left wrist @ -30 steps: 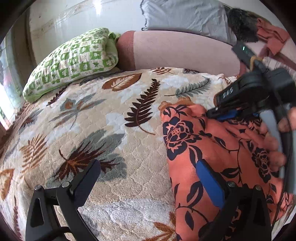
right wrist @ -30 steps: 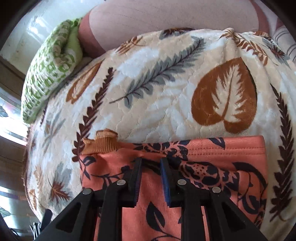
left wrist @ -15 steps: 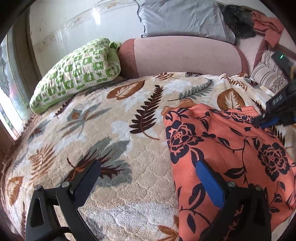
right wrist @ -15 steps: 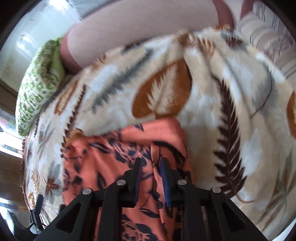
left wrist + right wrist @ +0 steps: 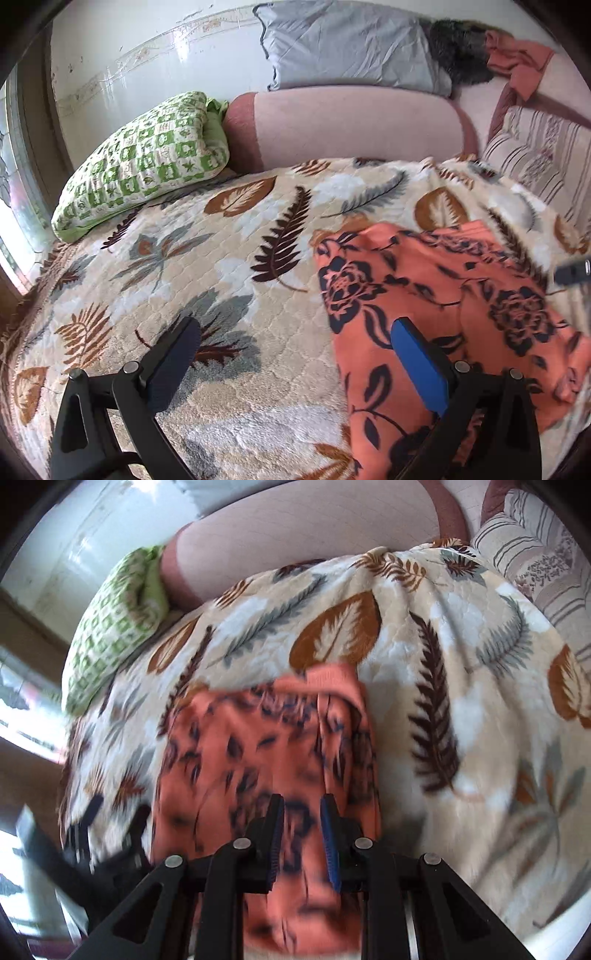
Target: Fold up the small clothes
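Observation:
An orange garment with dark blue flowers [image 5: 443,295] lies flat on the leaf-patterned blanket [image 5: 184,258], its ribbed hem at the far side. My left gripper [image 5: 295,328] is wide open low over the blanket. Its right finger [image 5: 417,365] hangs over the garment's near left part; its left finger is over bare blanket. In the right wrist view, my right gripper [image 5: 302,805] hovers above the blurred garment [image 5: 258,746]. Its pads stand a narrow gap apart with nothing between them. Only a dark bit of it shows at the right edge of the left wrist view.
A green checked pillow [image 5: 140,162] lies at the back left beside a long pink bolster [image 5: 351,125]. A grey pillow [image 5: 347,44] and an orange cloth [image 5: 517,59] sit behind it. A striped cushion [image 5: 535,155] is at the right; a window is at the left.
My right gripper has pulled back from the garment's far hem, rising and sliding off to the right. The garment stays flat. My left gripper has hardly moved.

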Motion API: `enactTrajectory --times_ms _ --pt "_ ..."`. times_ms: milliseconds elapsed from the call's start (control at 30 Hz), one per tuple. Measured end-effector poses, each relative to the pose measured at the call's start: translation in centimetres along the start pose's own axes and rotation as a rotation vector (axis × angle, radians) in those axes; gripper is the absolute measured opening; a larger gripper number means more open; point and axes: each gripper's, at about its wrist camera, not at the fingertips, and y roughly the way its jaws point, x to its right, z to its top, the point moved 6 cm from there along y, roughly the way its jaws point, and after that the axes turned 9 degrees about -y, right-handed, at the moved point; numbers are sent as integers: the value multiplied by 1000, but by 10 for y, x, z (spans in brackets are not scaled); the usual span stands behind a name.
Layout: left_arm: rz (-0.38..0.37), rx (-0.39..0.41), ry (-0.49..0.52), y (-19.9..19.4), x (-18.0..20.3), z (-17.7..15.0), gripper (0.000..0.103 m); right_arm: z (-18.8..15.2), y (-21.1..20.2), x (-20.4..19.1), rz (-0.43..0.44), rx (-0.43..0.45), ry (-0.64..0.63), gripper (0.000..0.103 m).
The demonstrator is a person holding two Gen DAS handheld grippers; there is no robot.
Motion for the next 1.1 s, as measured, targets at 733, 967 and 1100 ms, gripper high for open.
enactTrajectory --times_ms 733,967,1100 --pt "-87 -146 150 24 37 -38 103 -62 49 25 -128 -77 79 88" --pt "-107 -157 133 27 38 -37 103 -68 39 40 -26 10 165 92" --pt "-110 -157 126 27 37 -34 103 -42 -2 29 -27 163 118 92"
